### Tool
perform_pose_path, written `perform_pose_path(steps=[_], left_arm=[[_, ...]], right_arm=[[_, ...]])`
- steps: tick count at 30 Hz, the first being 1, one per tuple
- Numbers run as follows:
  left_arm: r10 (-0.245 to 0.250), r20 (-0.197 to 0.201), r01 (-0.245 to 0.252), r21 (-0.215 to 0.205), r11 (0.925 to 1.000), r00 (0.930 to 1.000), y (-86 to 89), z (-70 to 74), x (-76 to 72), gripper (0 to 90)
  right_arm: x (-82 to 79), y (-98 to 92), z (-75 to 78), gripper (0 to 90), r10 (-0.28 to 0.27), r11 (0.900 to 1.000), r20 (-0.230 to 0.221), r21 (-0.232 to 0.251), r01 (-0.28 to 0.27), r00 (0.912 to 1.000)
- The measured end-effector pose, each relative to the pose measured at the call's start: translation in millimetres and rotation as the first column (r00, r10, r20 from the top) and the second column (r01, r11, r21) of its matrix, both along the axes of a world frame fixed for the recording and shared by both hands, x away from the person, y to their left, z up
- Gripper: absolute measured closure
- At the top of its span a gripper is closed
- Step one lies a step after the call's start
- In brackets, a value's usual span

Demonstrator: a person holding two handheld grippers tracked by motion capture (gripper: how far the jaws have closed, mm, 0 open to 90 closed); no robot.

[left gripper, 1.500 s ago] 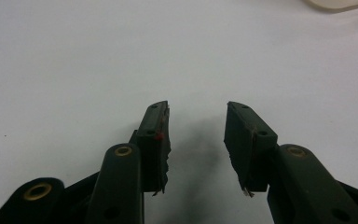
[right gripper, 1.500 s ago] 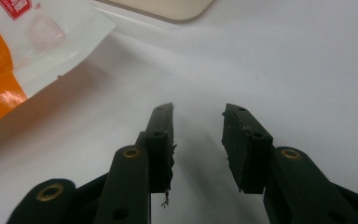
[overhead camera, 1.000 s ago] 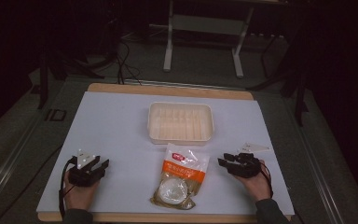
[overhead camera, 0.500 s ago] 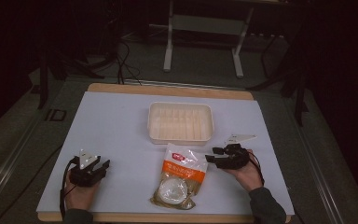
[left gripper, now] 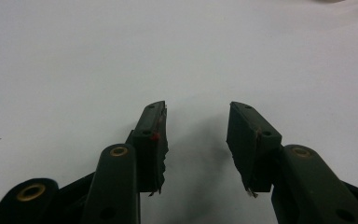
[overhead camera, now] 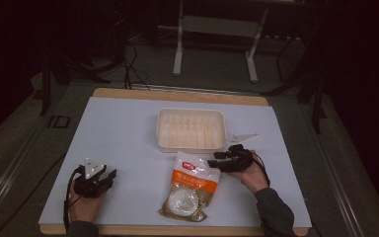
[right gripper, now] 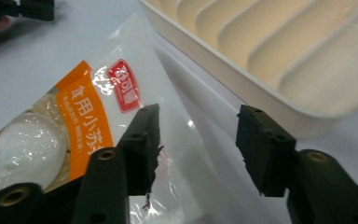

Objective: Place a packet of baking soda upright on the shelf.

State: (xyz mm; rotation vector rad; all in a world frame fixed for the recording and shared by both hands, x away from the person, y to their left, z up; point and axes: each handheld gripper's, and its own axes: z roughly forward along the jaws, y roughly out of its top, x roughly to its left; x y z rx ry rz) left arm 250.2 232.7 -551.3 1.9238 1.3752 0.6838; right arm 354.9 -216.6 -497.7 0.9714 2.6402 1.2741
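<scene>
Orange-and-white food bag (overhead camera: 191,185): clear plastic pouch with an orange panel, a red label and printed characters, holding a round white item in its lower half. It lies flat on the tabletop (overhead camera: 128,133) near the middle of the front edge, its top end pointing toward the tray and its lower end close to the front edge.

Right gripper (overhead camera: 216,163): held in the person's right hand (overhead camera: 250,173), jaws apart, nothing between them. In the right gripper view (right gripper: 196,130) the jaws stand over the clear upper right corner of the bag, one jaw above the film beside the red label, the other over the white surface between bag and tray. Whether a jaw touches the film cannot be told.

Cream tray (overhead camera: 191,129): shallow rectangular plastic tray with ribbed floor, empty, just behind the bag, at the middle of the tabletop. Its near wall (right gripper: 242,88) runs close past the right gripper's jaws.

Left gripper (overhead camera: 106,177): held in the person's left hand (overhead camera: 81,205) near the front left corner of the tabletop, well apart from the bag. Jaws apart in the left gripper view (left gripper: 196,135), with bare white surface between them.

Tabletop: white sheet over a wooden board, edged in wood at front and back.
</scene>
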Motion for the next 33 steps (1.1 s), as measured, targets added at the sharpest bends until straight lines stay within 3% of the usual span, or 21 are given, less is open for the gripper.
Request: perform_pose_path(steps=[10, 17, 21, 26, 33], left_arm=[[-0.004, -0.008, 0.004, 0.003, 1.0, 1.0, -1.0, -0.5, 0.8, 56.3], [-0.004, -0.01, 0.004, 0.003, 1.0, 0.9999, -0.7, -0.6, 1.0, 56.2], [-0.004, -0.009, 0.004, 0.001, 1.0, 1.0, -0.6, -0.5, 1.0, 56.0], [-0.004, -0.009, 0.004, 0.002, 1.0, 1.0, -0.6, -0.6, 1.0, 55.8], [-0.002, -0.01, 0.002, 0.003, 1.0, 1.0, -0.6, -0.5, 1.0, 55.3]], right_arm=[[14.5, 20.6, -4.4, 54.4, 0.061, 0.998, -0.036, -0.025, -0.062, 0.9975], [21.4, 31.4, -6.4, 59.3, 0.113, 0.994, -0.09, 0.006, -0.113, 0.9895], [24.4, 37.7, -9.6, 60.8, 0.134, 0.99, -0.106, -0.022, -0.137, 0.9853], [26.7, 41.5, -13.0, 61.8, 0.154, 0.987, -0.134, -0.023, -0.158, 0.979], [28.6, 38.8, -7.6, 70.9, 0.192, 0.981, -0.156, 0.021, -0.191, 0.969]])
